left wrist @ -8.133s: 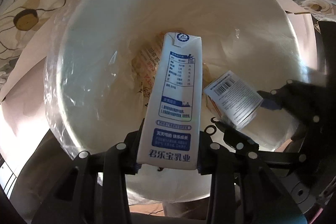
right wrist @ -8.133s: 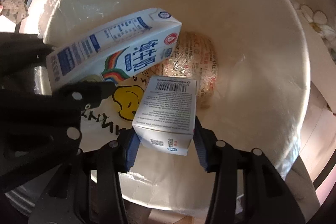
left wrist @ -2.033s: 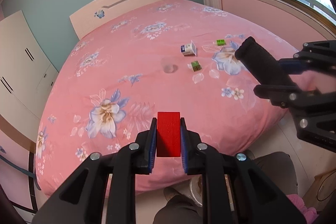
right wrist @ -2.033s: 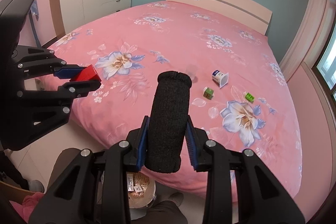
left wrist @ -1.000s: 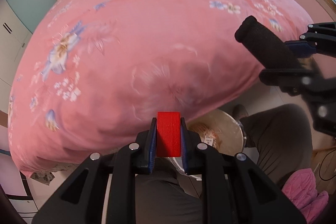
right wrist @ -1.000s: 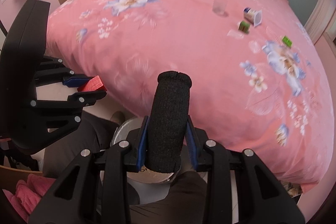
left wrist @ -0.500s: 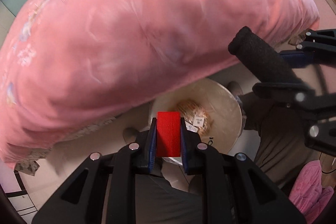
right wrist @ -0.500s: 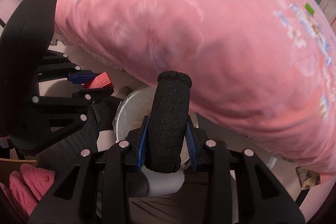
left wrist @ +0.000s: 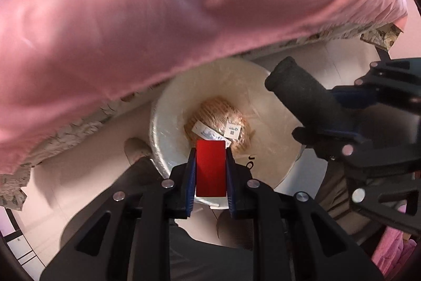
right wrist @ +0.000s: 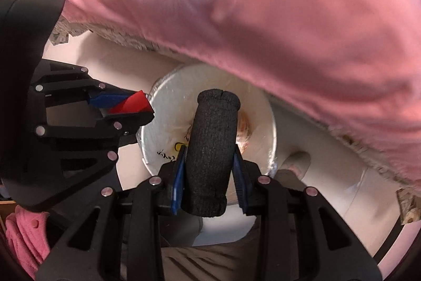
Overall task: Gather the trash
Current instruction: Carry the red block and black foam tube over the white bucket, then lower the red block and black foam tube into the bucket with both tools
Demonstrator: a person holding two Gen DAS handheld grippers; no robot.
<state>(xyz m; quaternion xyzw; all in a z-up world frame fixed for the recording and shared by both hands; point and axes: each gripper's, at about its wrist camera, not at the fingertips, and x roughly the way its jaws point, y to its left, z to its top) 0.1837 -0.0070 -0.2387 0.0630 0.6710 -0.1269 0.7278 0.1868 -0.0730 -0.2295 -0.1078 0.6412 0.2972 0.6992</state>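
In the left wrist view, the left gripper point(left wrist: 210, 170) is pointing down over the trash bin point(left wrist: 160, 123), which is standing on the floor just beside the overhanging pink bedspread point(left wrist: 158, 4). Its fingers are clamping a red block point(left wrist: 210, 167) flat between them, so the block is lying right in the gap with its far end poking out over the bin's opening. It is probably being held there so that it falls inside once the fingers part. Beyond the fingertips, at the bottom of the bin, paper scraps and a wrapper point(left wrist: 218, 120) are already lying. To the right of the fingers, the right gripper is carrying a black foam roll point(left wrist: 302, 96) over the far rim.

In the right wrist view, the right gripper point(right wrist: 210, 170) is gripping the black foam roll point(right wrist: 213, 149) upright, its fingers pressing on both sides and most of the roll sticking out past the tips. The trash bin point(right wrist: 158, 133) is sitting straight ahead beyond the fingers, so the roll seems lined up for dropping too. To the left, the left gripper point(right wrist: 126, 107) is holding the red block point(right wrist: 129, 103) above the bin's rim
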